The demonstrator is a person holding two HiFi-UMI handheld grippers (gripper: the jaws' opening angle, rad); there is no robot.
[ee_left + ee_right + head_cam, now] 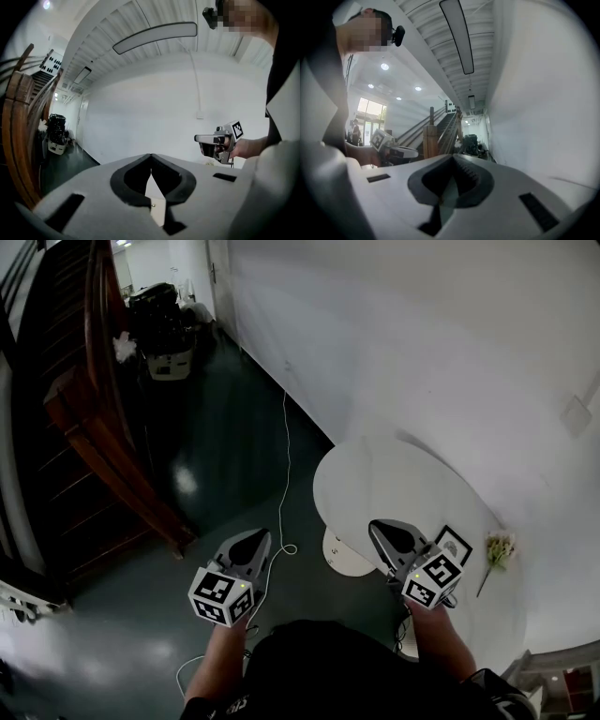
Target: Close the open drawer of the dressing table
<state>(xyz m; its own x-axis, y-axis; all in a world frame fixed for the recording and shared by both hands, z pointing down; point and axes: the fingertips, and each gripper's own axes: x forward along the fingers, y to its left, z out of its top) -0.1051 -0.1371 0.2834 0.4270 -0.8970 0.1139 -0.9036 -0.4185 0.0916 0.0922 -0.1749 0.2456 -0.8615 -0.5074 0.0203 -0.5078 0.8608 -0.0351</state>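
The white dressing table [375,474] stands against the wall at the right of the head view. A pale rounded part [345,557] sticks out below its near edge; I cannot tell whether it is the drawer. My right gripper [380,526] hovers over the table's near edge, jaws shut and empty. My left gripper [253,538] is held over the dark floor left of the table, shut on nothing. In the left gripper view the closed jaw tips [151,155] point at the white wall, with the right gripper [214,140] off to the side. The right gripper view shows the closed tips [452,158] facing the stairs.
A small framed picture [454,545] and a sprig of flowers [497,549] lie on the table's right part. A wooden staircase [94,427] fills the left. A white cable [284,474] runs along the floor. Dark equipment [164,324] stands at the far end.
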